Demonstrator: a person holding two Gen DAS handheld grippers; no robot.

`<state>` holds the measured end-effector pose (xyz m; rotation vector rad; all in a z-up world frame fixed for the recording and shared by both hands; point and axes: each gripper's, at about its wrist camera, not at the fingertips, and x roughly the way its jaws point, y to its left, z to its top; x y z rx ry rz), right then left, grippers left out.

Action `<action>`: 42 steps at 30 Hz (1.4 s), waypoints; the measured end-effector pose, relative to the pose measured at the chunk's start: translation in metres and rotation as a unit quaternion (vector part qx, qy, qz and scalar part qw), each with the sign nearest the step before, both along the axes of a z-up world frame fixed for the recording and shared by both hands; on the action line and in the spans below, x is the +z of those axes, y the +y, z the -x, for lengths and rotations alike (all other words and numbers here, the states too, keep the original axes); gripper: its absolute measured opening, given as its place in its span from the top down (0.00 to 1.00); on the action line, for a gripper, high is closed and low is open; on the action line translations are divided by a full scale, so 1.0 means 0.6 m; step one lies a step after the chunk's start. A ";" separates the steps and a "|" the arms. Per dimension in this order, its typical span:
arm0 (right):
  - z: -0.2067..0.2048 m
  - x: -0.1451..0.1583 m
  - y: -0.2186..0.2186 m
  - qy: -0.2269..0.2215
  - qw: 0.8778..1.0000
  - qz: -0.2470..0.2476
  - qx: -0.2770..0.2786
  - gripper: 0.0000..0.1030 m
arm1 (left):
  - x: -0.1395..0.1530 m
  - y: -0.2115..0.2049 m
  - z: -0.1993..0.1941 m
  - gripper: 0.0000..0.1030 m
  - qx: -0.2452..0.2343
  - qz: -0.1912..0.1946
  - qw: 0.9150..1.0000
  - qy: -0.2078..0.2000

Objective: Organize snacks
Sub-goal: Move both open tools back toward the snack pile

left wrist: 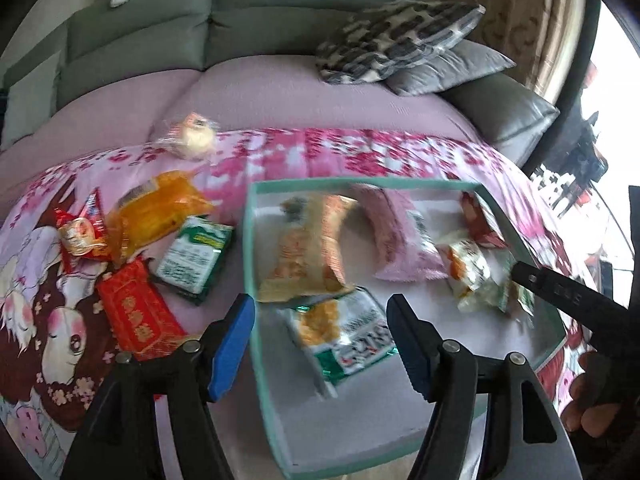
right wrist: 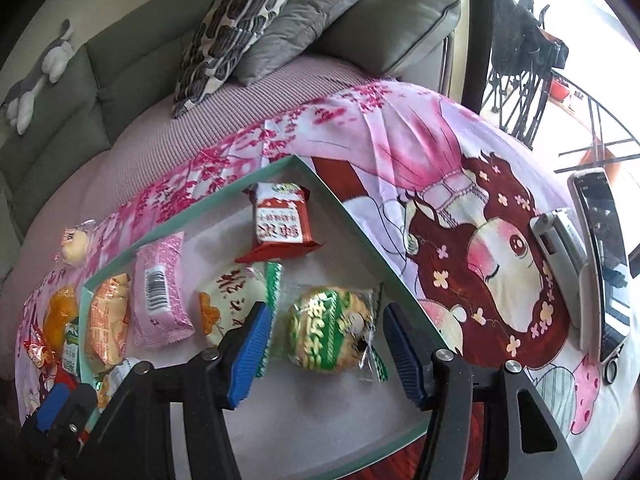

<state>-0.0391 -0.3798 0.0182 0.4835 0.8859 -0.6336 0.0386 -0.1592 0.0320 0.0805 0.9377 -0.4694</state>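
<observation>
Both tools stood released: the left tool (left wrist: 320, 344) over a crinkly green-and-white packet (left wrist: 344, 334) lying in the tray (left wrist: 250, 240), the right tool (right wrist: 326, 350) around a round, glossy green cake (right wrist: 332, 330). Loose snacks lay off the left tool's left side, the flat red pack (left wrist: 136, 312) nearest, its long axis slanting away.

**Glossy wrappers, matt cloth**

Snack packets (right wrist: 332, 332) are shiny crinkled plastic film. The tray (right wrist: 348, 208) looks like smooth card. Printed cloth (right wrist: 400, 128) is matt; the sofa (right wrist: 120, 76) is woven fabric. Gripper pads (right wrist: 248, 356) are ribbed blue rubber.
</observation>
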 end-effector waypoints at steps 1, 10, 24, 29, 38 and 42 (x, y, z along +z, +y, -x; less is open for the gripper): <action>-0.001 0.003 0.002 -0.004 1.000 0.002 0.002 0.35 | 0.001 0.008 -0.005 0.32 0.010 0.000 1.000 0.000; -0.034 0.010 0.051 -0.012 0.998 0.012 0.053 0.34 | -0.017 0.106 -0.062 0.19 0.145 -0.008 0.989 0.028; -0.096 0.018 0.172 -0.041 0.984 0.034 0.173 0.00 | -0.034 0.236 -0.096 0.06 0.277 -0.032 0.960 0.029; -0.102 0.017 0.187 -0.048 0.982 0.043 0.180 0.00 | -0.034 0.231 -0.093 0.05 0.268 -0.039 0.962 0.020; -0.111 0.021 0.206 -0.058 0.978 0.037 0.195 0.00 | -0.019 0.255 -0.089 0.05 0.283 -0.023 0.959 0.003; -0.118 0.025 0.239 -0.069 0.971 0.038 0.224 0.00 | -0.023 0.285 -0.093 0.05 0.296 -0.035 0.954 0.015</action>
